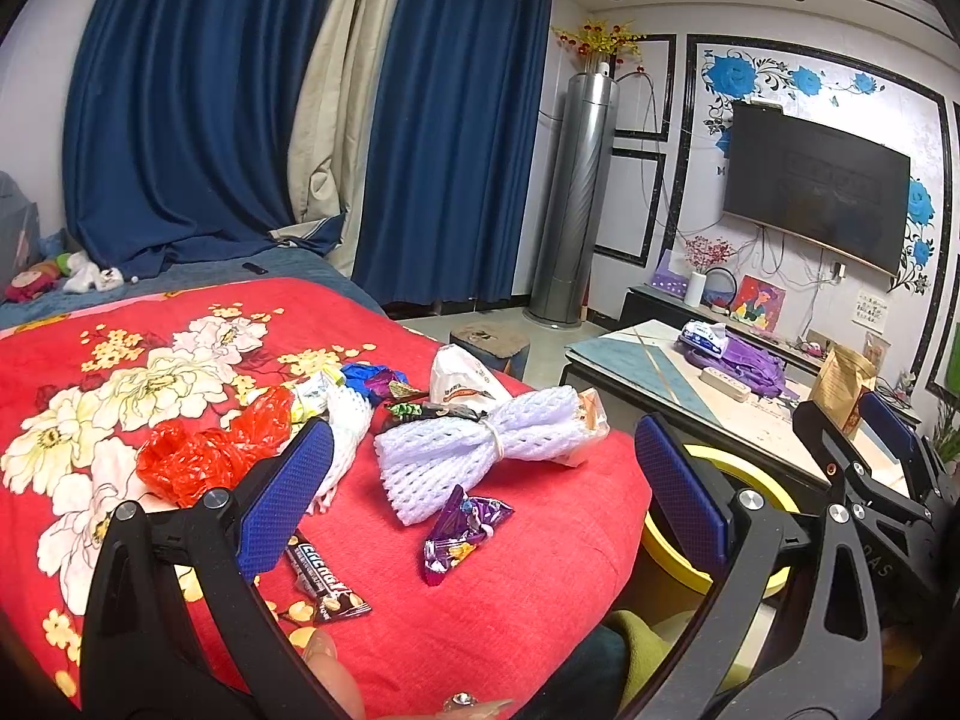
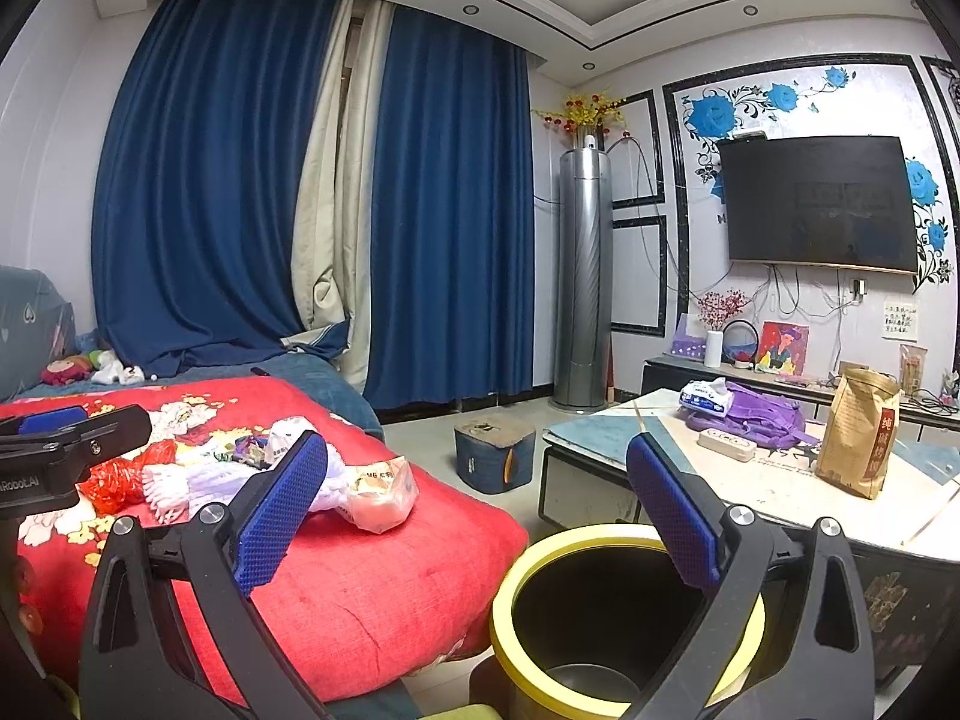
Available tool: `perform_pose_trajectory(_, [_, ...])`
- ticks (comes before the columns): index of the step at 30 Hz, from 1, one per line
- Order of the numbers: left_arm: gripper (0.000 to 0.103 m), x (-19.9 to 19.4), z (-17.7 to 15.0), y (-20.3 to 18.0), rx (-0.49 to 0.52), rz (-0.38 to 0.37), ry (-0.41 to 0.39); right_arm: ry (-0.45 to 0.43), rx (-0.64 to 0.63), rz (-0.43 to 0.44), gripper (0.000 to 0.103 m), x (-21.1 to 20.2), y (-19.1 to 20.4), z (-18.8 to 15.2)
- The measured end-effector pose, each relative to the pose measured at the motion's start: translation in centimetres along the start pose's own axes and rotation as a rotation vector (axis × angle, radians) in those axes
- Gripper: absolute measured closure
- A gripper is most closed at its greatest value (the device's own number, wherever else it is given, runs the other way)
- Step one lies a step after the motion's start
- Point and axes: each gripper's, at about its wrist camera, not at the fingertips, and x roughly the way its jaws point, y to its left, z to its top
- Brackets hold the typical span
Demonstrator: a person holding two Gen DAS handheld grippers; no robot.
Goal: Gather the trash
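Observation:
Trash lies on a red flowered blanket [image 1: 480, 612]: a tied white foam net [image 1: 474, 450], a purple wrapper [image 1: 462, 531], a dark candy-bar wrapper [image 1: 327, 579], a red plastic bag [image 1: 204, 456] and a white paper bag [image 1: 462, 375]. My left gripper [image 1: 480, 486] hovers open over the foam net and purple wrapper, holding nothing. A yellow-rimmed bin [image 2: 606, 624] stands on the floor beside the bed. My right gripper [image 2: 480, 504] is open and empty above the bin's near side. A clear bag [image 2: 381, 495] lies at the blanket's edge.
A low coffee table [image 2: 780, 480] right of the bin carries a brown paper bag [image 2: 858, 432], a purple bag [image 2: 756, 411] and a power strip [image 2: 726, 444]. A small blue stool [image 2: 495, 453] stands on the floor. Blue curtains, a tower fan and a wall television stand behind.

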Motion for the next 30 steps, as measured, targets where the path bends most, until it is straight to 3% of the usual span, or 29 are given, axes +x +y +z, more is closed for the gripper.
perform_pose_trajectory(14, [0.011,0.3,-0.1,0.7,-0.008,0.012,0.001,0.016,-0.005,0.015,0.006,0.4,0.3,-0.2])
perform_pose_trajectory(30, [0.011,0.2,1.4,4.9,-0.074,0.163,-0.011,0.098,-0.045,0.288,0.006,3.4,5.1,1.6])
